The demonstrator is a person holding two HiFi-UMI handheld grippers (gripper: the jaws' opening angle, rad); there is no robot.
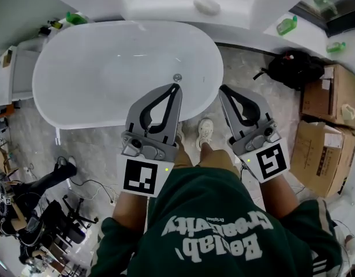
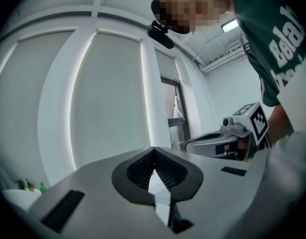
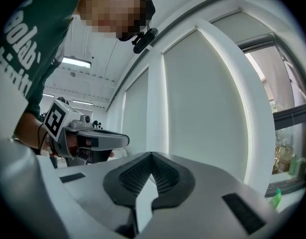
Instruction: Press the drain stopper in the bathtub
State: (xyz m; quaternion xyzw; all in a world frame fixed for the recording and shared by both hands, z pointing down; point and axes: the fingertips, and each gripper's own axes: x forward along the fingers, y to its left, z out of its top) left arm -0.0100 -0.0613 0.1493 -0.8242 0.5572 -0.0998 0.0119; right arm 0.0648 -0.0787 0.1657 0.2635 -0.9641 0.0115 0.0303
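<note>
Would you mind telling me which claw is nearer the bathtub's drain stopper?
Left. In the head view the left claw ends just below the drain stopper; the right claw is off to its right.

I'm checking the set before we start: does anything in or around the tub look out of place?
Nothing in the bathtub itself. Beside it, loose cables trail over the floor at left, and cardboard boxes crowd the right.
</note>
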